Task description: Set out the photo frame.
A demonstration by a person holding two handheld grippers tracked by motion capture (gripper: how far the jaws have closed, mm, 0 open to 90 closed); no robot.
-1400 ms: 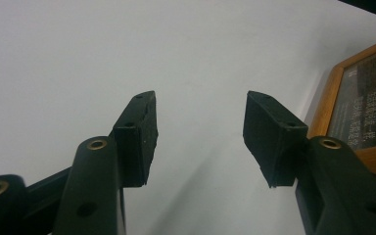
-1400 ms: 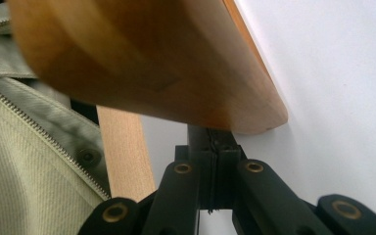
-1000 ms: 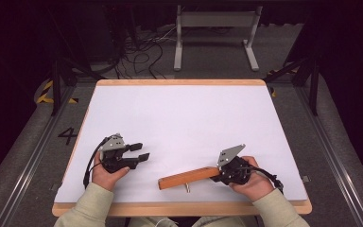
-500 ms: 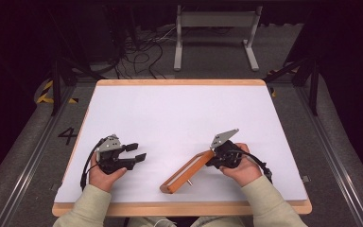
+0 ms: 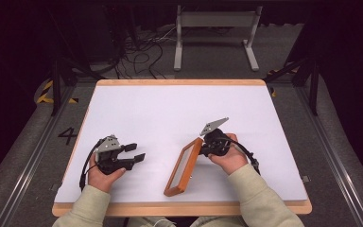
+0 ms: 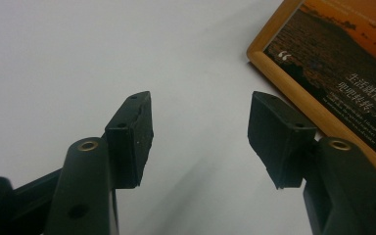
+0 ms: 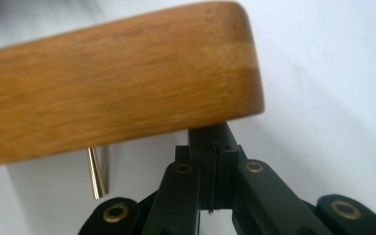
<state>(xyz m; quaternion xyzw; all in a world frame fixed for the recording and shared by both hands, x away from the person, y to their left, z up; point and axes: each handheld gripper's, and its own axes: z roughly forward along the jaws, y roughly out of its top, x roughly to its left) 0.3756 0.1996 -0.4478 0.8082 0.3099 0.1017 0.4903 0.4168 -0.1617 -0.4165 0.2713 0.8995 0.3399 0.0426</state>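
A wooden picture frame [image 5: 183, 166] stands on its long edge on the white table top [image 5: 170, 113], running from the front edge toward my right gripper [image 5: 203, 144]. That gripper is shut on the frame's far end. In the right gripper view the jaws [image 7: 214, 147] are pressed together just under the frame's rounded wooden edge [image 7: 117, 83], and a brass pin [image 7: 96, 176] hangs below it. My left gripper [image 5: 136, 152] rests open to the frame's left. Between its spread jaws [image 6: 200, 129] lies bare table. Beyond them is the frame's sunset picture with white writing [image 6: 333, 73].
The table has a wooden border [image 5: 179, 208] along the front. Behind it, on the dark floor, are a white metal stand [image 5: 215, 28] and loose cables [image 5: 142, 52]. Rails run along both sides of the table.
The right gripper has swung the frame from lying crosswise along the front edge to pointing away from the person, moving up and left with it. The left gripper has barely moved.
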